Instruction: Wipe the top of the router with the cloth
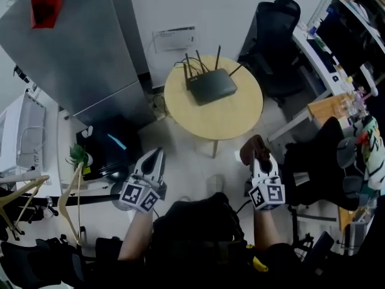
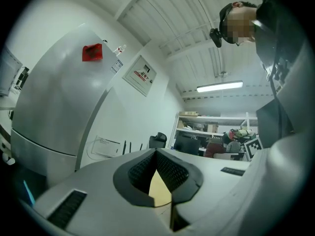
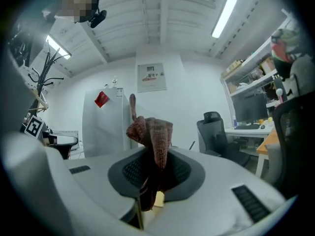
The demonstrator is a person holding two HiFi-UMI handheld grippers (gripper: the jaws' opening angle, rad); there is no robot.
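Nearest the lens, low in the head view: left tongs and right tongs, both short of the round bench. Right tongs clamp a reddish-brown cloth, which bunches above the closed tips. Left tongs are closed tip to tip on nothing. Router, black, with antennas raised along its far edge, sits on the bench at upper centre of frame, well apart from both tongs. Step in hand, as judged: approach, wiping not begun. Next move calls for carrying the cloth forward and lowering it onto the router's flat top, clear of the antennas.
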